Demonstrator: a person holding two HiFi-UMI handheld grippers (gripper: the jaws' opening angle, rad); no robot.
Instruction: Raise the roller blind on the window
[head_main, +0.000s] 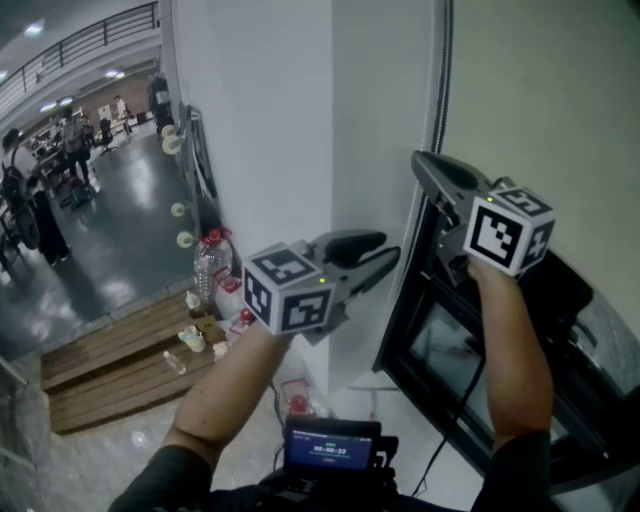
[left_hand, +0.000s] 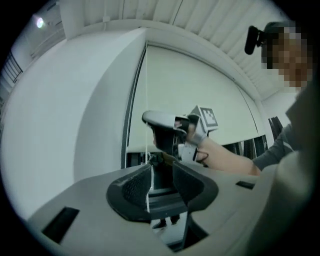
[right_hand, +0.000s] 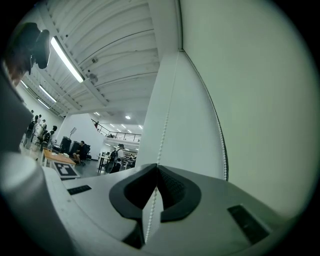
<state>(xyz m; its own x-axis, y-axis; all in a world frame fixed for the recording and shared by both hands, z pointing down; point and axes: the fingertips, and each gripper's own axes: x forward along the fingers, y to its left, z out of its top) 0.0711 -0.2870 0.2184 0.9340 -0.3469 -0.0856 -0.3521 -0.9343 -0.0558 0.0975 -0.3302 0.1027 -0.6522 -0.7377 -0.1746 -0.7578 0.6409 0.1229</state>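
A person works the white beaded pull chain (head_main: 438, 92) of a pale cream fabric roller blind (head_main: 545, 95), which hangs over most of a black-framed window (head_main: 418, 330) beside a white wall corner. Only a dark strip of glass shows below the blind's lower edge.

The right gripper (head_main: 425, 165), held higher, has its ribbed black pads pressed together on the chain (right_hand: 164, 125), which enters the pinch from above and drops out beneath it. A second strand runs along the blind's edge (right_hand: 260, 100), just to the right of the held one.

The left gripper (head_main: 388, 250) sits lower and nearer the wall, its jaws spread wide. In the left gripper view, the chain (left_hand: 147, 125) falls through the gap close beside the left pad, with no pressure on it from either side. The right gripper (left_hand: 161, 120) shows ahead and above on the same line.

The chain looks light, thin and limp. Its beads should seat well in the pad ribbing, but the strand could swing or slide sideways out of a loose pinch. The blind's fabric is probably light too, so most resistance would likely come from the roller mechanism. The best hold appears to be on the held strand, square between the pads just beneath the upper gripper, with any pull kept straight along the chain.
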